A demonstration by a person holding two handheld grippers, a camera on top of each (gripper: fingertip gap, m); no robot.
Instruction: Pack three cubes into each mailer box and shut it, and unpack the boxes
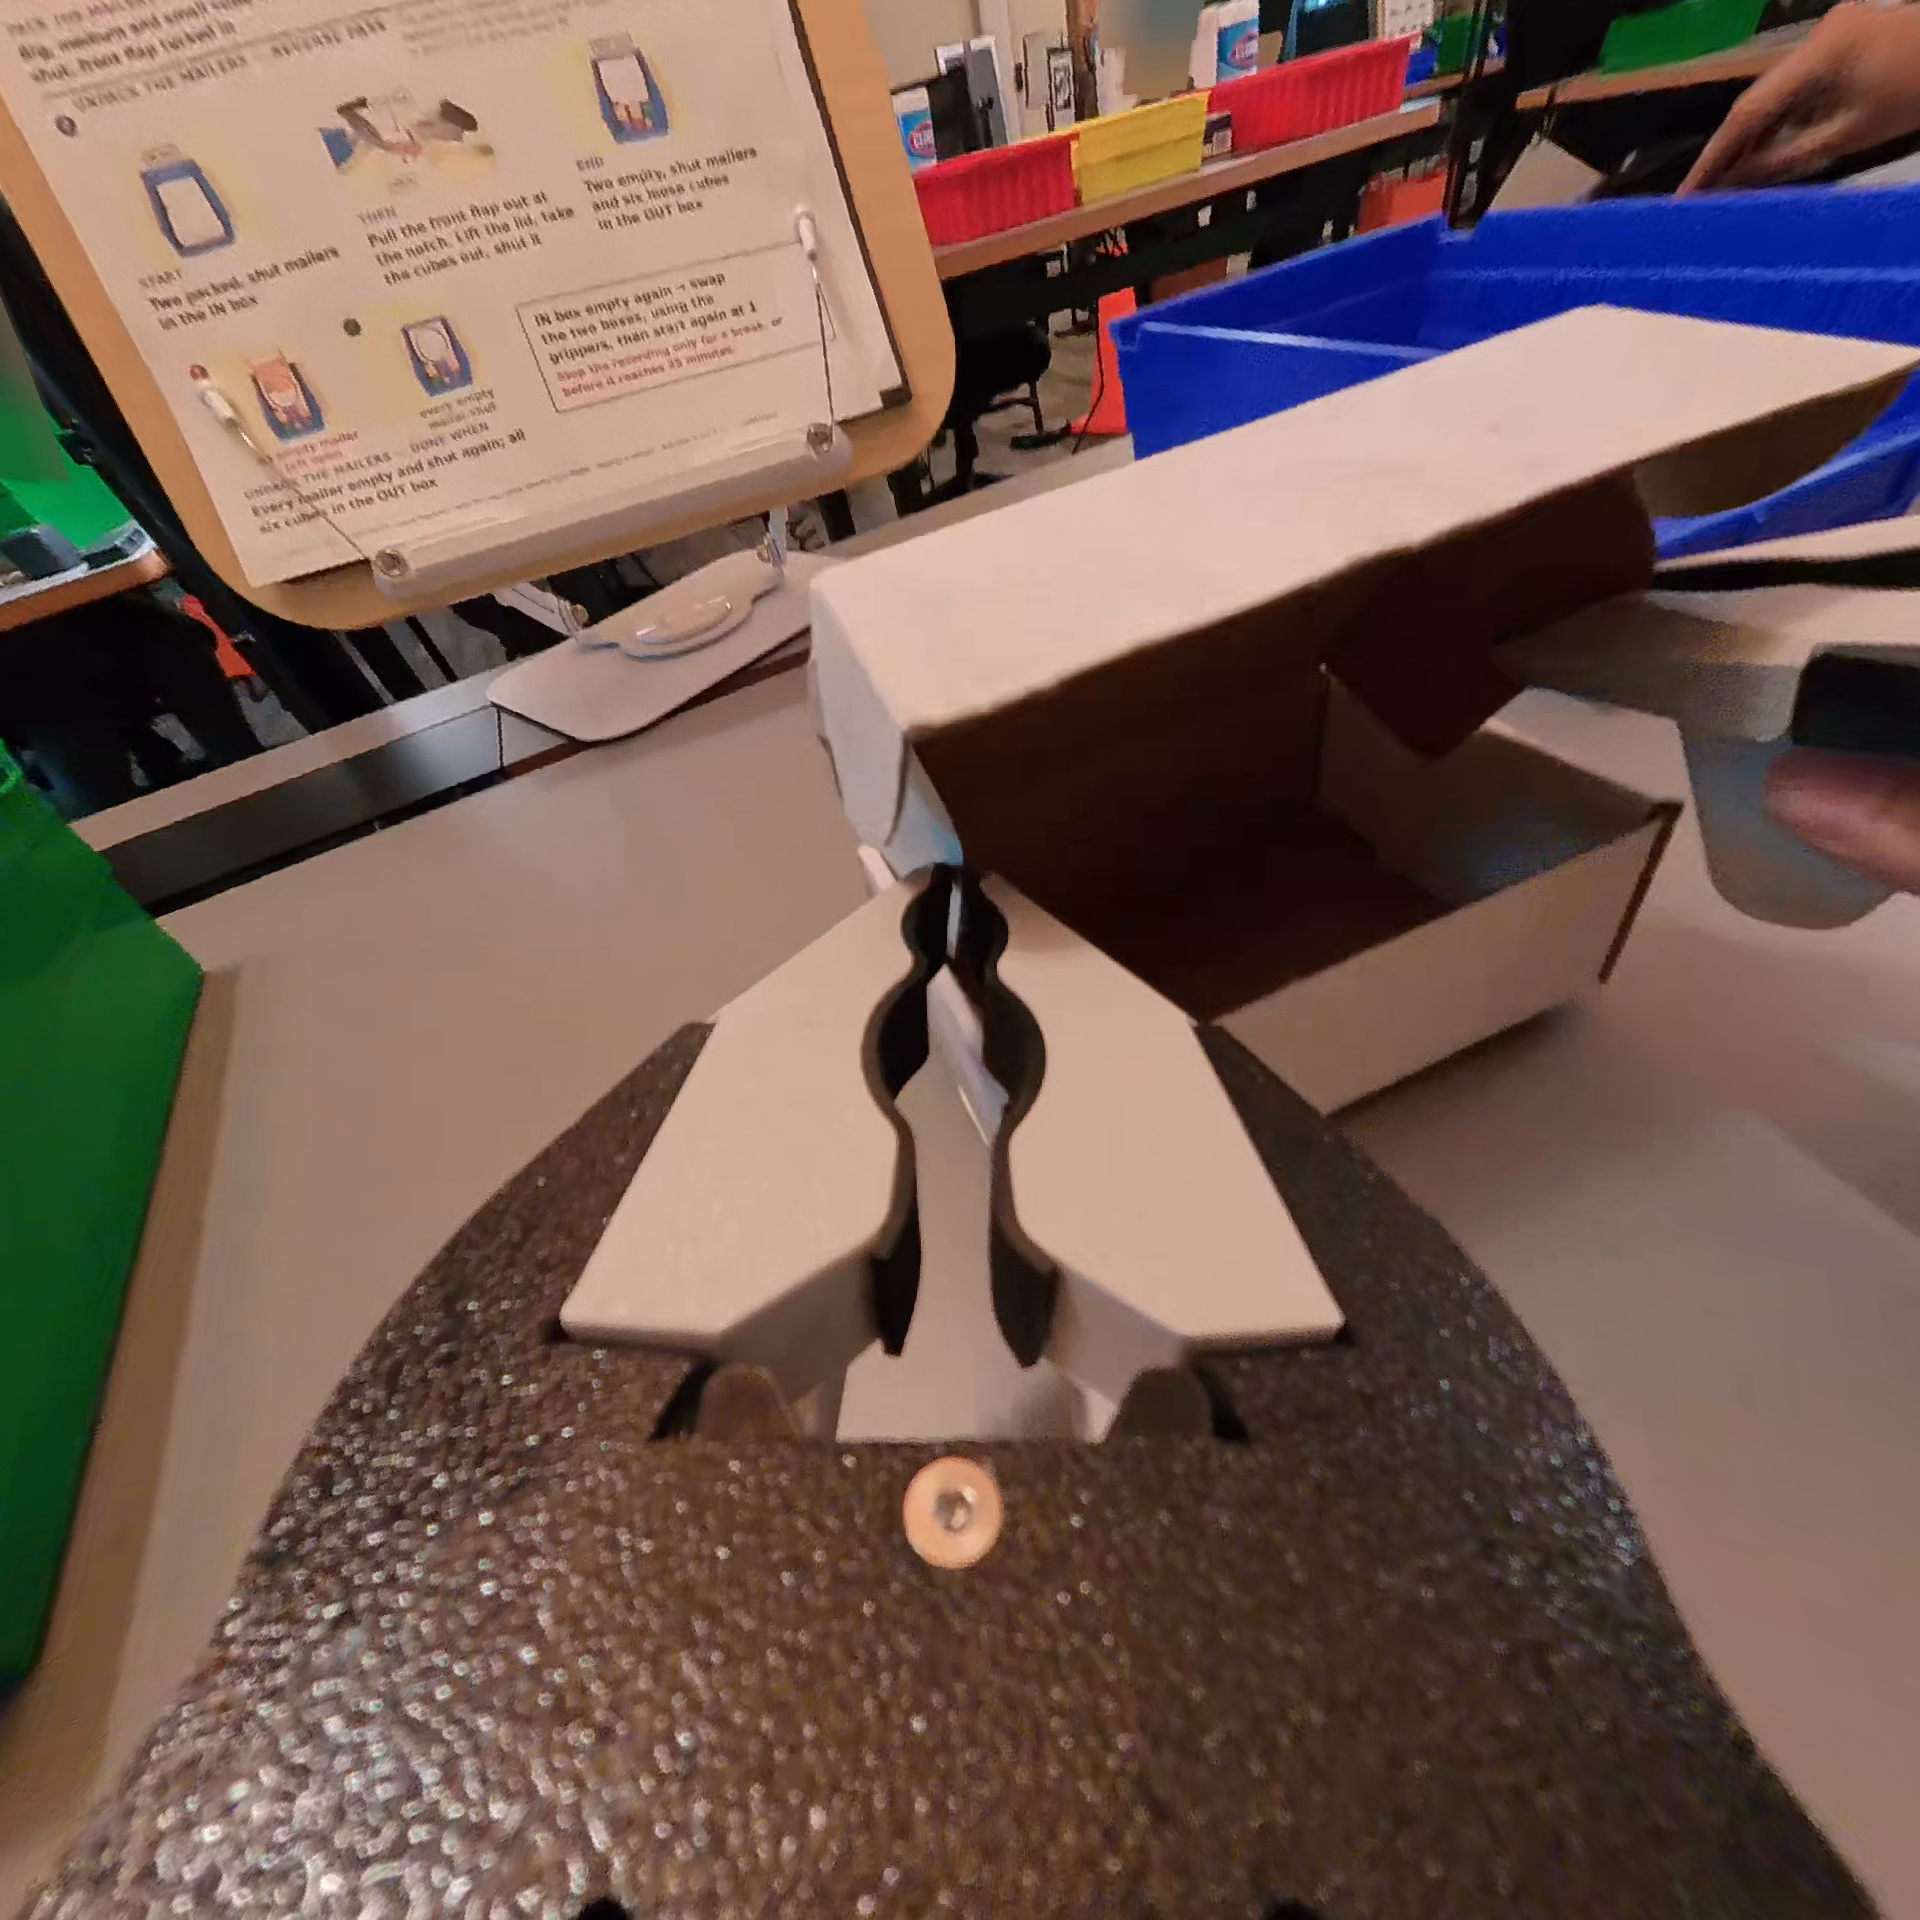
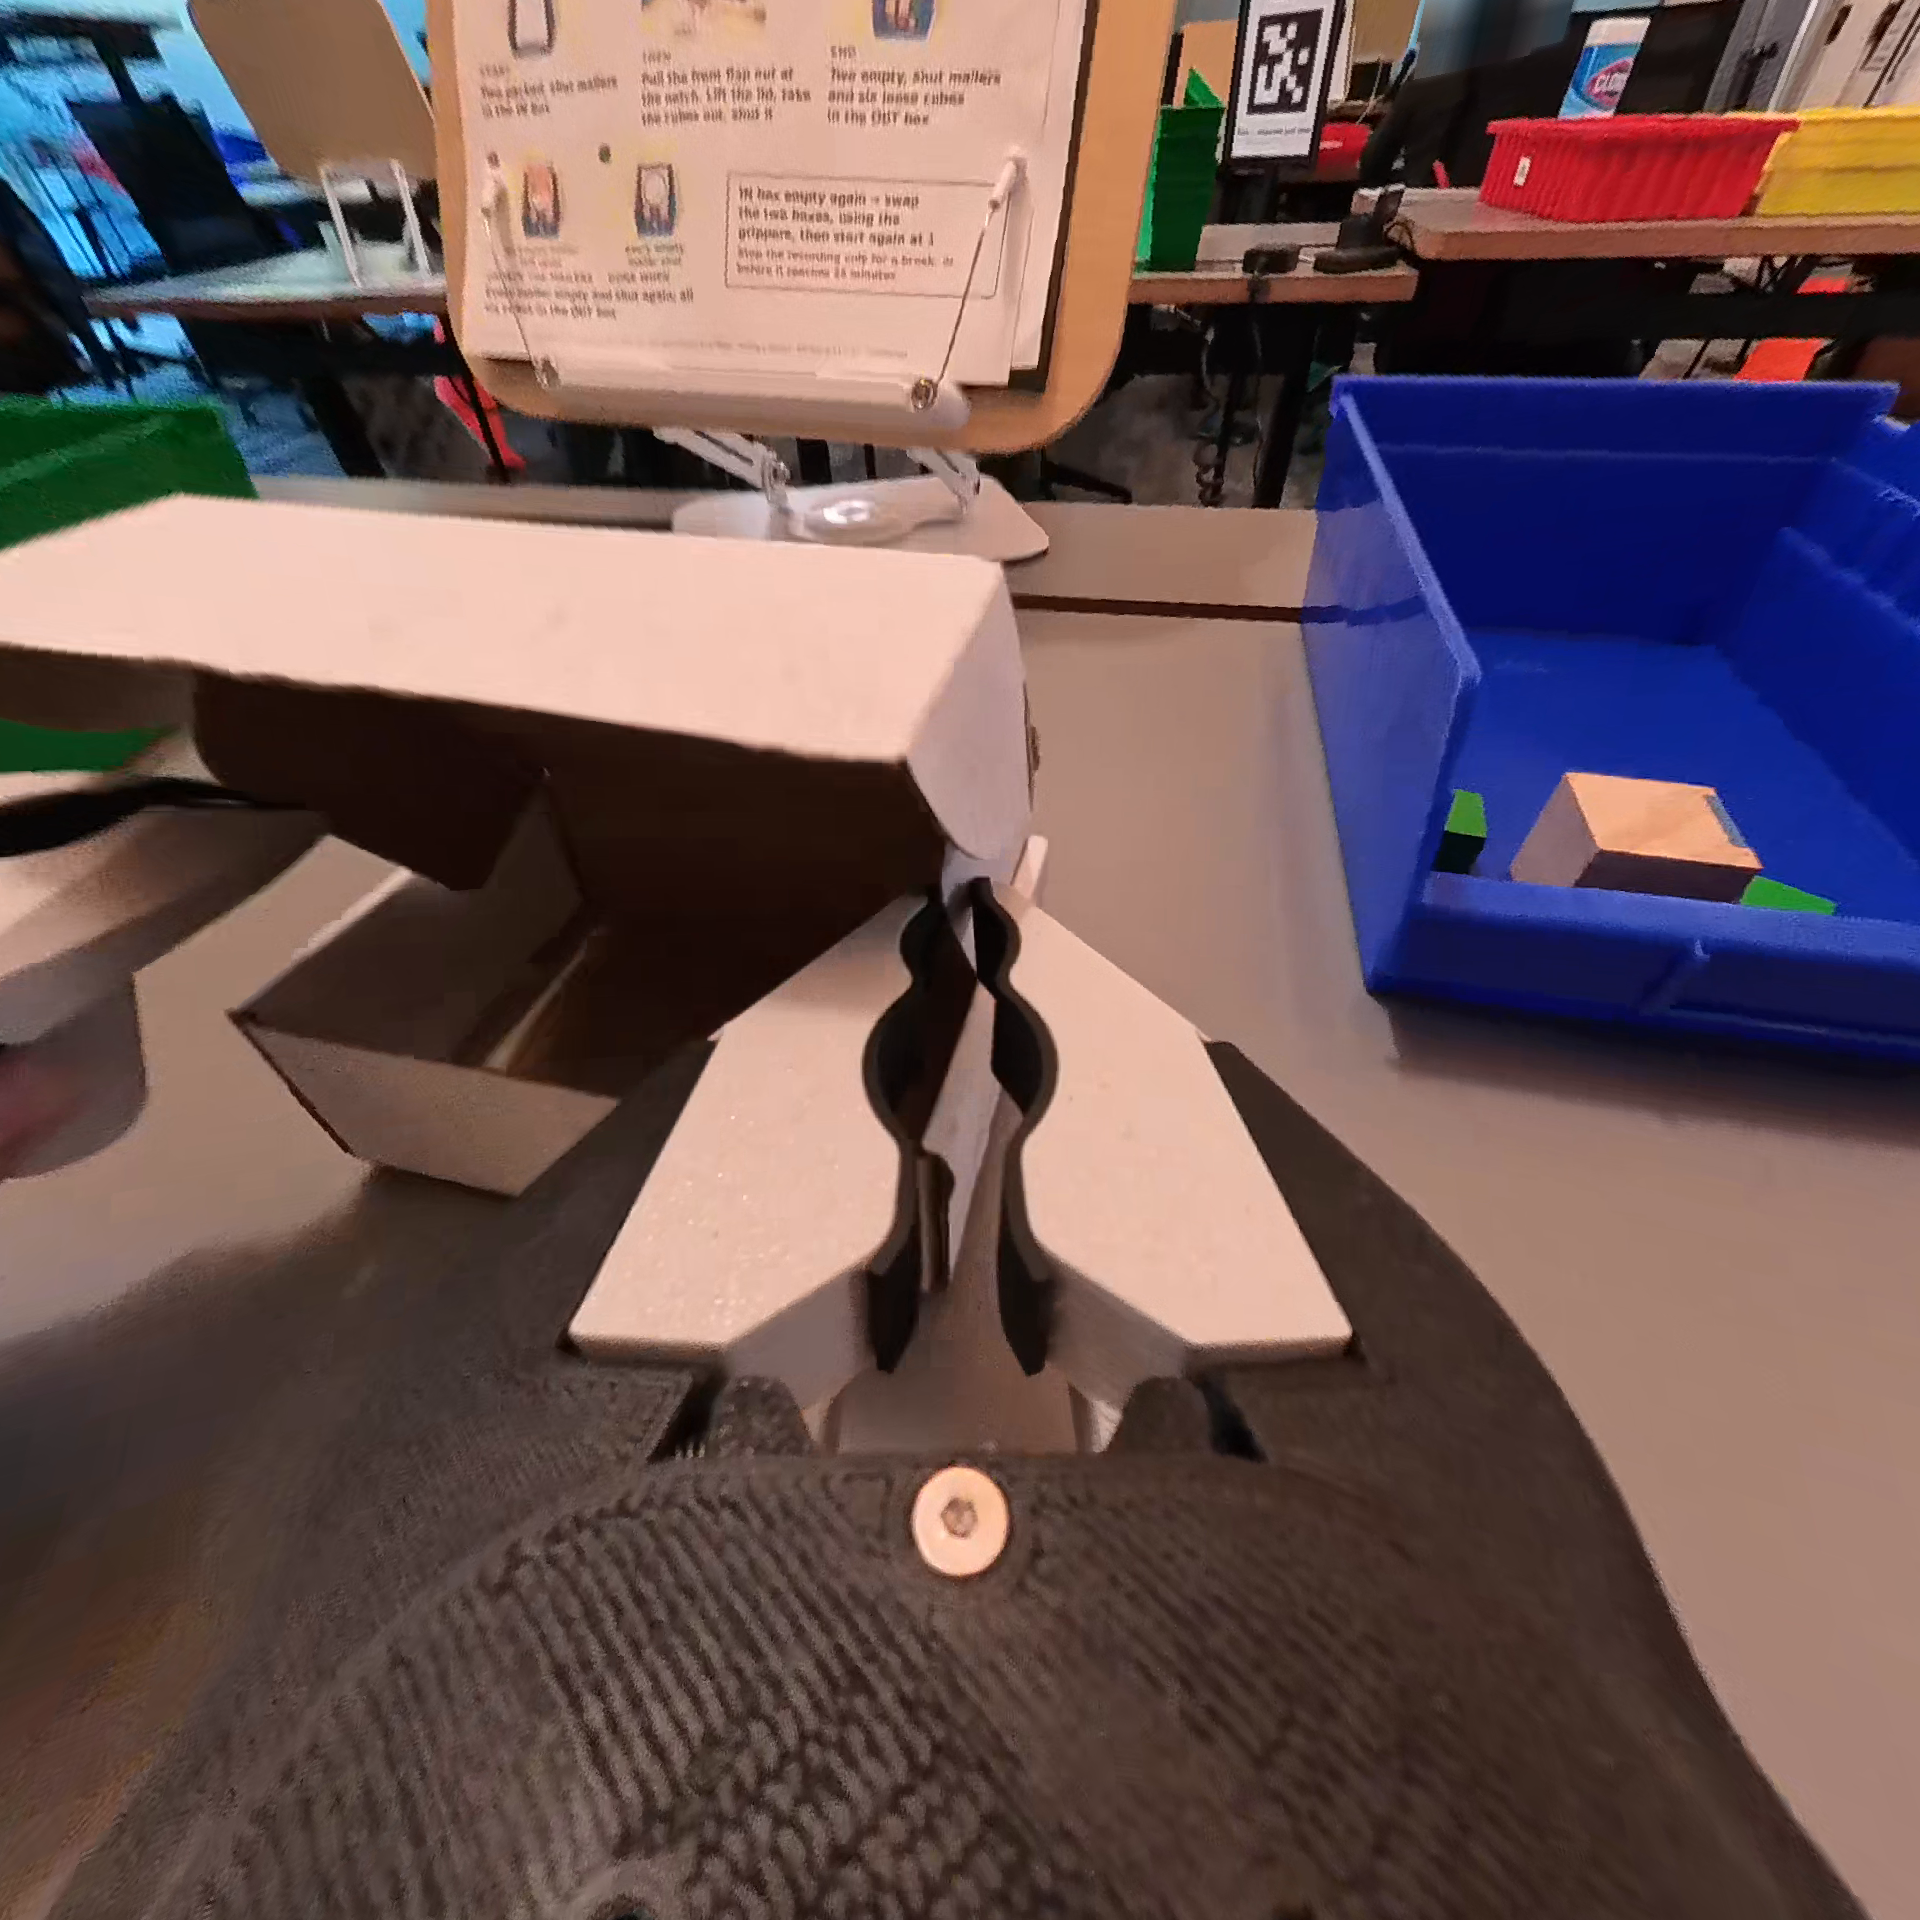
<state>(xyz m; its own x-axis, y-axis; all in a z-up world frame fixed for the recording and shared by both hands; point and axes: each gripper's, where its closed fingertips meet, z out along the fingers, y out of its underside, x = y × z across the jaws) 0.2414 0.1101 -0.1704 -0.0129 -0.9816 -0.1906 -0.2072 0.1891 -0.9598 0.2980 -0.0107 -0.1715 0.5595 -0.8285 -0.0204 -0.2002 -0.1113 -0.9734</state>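
Note:
A white mailer box with a brown inside stands on the grey table, its lid (image 1: 1299, 499) hanging half-lowered over the base (image 1: 1434, 977). My left gripper (image 1: 956, 894) is shut on the lid's white side flap (image 1: 961, 1049) at its left front corner. My right gripper (image 2: 961, 899) is shut on the lid's other side flap (image 2: 966, 1122) at the right front corner. The lid (image 2: 520, 603) and base (image 2: 436, 1112) show in the right wrist view too. The part of the inside that shows holds no cube. A wooden cube (image 2: 1642, 831) and two green cubes (image 2: 1465, 821) lie in the blue bin (image 2: 1392, 727).
The blue bin (image 1: 1299, 364) stands right of the box. A green bin (image 1: 73, 1143) stands at the left table edge. An instruction sheet on a stand (image 2: 769, 187) is behind the box. Tables with red and yellow trays (image 2: 1631, 166) lie farther back.

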